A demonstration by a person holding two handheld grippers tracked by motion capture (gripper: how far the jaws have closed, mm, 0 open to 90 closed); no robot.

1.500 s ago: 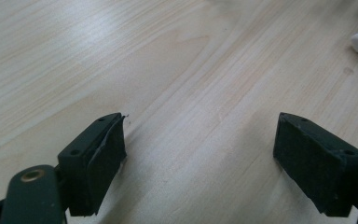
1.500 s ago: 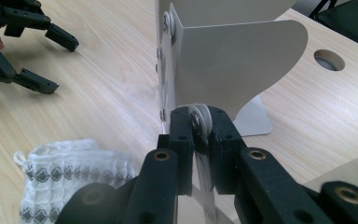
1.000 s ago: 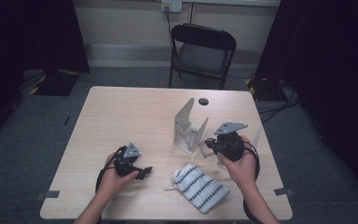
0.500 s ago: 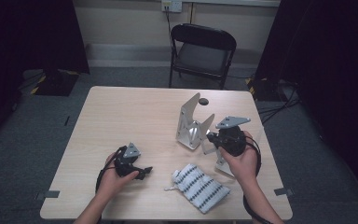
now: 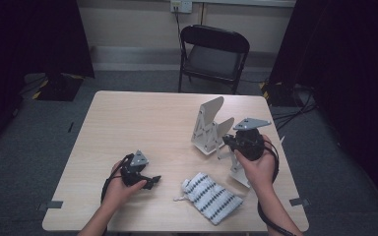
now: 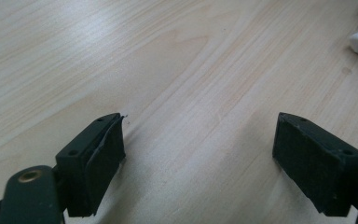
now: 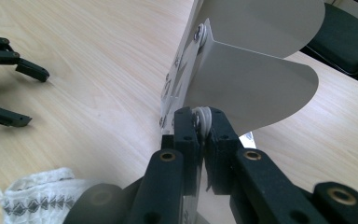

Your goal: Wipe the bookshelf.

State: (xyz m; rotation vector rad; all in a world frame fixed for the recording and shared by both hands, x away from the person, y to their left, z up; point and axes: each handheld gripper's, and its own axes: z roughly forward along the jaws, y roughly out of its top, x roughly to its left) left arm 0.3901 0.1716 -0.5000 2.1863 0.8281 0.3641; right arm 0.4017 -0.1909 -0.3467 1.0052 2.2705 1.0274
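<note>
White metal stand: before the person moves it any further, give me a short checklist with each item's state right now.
1. Right claw shut on the white metal stand, pinching a small round part at its lower edge: ok.
2. Left claw open with nothing between its jaws: ok.
3. Left claw apart from the stand, low over bare table: ok.
4. Striped sock lying flat near the front edge, apart from the stand: ok.
5. Stand's base flat on the table or lifted: cannot tell.
6. Grip firm enough to carry the stand: cannot tell.
</note>
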